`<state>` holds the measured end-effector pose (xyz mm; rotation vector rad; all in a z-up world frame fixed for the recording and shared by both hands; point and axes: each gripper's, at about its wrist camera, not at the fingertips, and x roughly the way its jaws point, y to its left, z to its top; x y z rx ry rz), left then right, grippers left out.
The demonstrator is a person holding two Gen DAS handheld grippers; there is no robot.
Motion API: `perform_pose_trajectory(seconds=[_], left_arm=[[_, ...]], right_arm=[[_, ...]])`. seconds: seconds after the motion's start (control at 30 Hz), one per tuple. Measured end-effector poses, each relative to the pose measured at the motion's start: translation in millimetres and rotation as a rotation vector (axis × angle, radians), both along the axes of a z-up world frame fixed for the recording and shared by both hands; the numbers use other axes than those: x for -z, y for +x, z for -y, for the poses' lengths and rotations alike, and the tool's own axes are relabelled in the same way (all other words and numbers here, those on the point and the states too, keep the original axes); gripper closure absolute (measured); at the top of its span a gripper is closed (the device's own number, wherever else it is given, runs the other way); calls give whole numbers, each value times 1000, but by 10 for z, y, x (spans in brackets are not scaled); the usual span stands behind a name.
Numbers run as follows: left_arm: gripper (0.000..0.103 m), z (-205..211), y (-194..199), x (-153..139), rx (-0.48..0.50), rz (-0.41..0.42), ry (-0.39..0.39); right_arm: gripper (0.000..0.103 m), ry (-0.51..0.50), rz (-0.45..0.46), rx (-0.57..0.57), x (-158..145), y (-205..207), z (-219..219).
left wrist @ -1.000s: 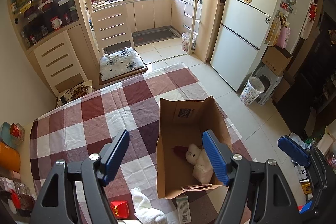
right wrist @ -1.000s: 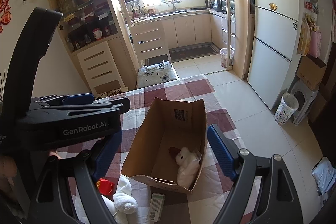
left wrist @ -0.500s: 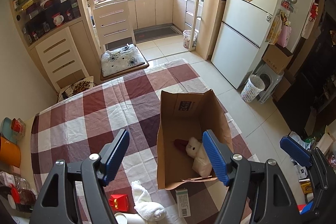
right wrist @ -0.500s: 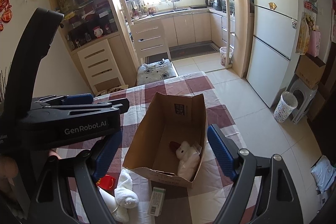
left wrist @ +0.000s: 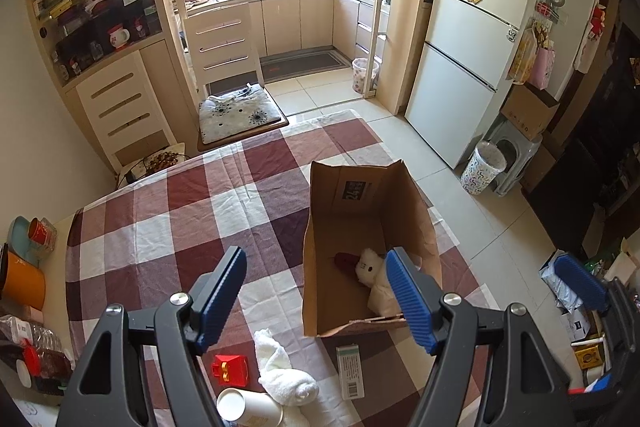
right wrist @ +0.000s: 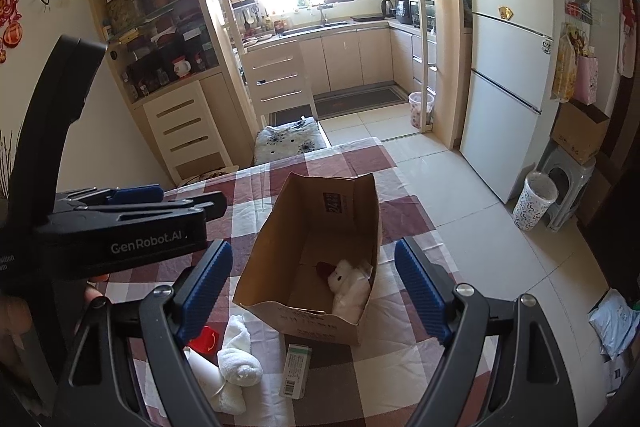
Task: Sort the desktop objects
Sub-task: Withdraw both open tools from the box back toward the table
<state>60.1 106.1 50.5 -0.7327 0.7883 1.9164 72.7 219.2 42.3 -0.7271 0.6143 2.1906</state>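
On the checked bench (left wrist: 160,227), left to right along the near edge, lie a red box (left wrist: 230,370), a cup (left wrist: 248,405), a towel (left wrist: 286,373) and a carton (left wrist: 351,371), all still outside the bag (left wrist: 360,219), which holds a plush toy (left wrist: 374,277). The left hand-held gripper (left wrist: 316,297) and right hand-held gripper (right wrist: 314,293) both hang released and empty. I judge a pick-up comes next: lower one onto a loose item.

Black gripper frames, ribbed blue fingers (left wrist: 408,297), silver screws
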Motion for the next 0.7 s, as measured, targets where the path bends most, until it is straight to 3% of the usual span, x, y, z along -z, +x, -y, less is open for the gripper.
perform_pose_trajectory(seconds=[0.7], left_arm=[[29,313,207,121,-10,5,-35]], right_arm=[[18,39,-17,38,-202,355,362]])
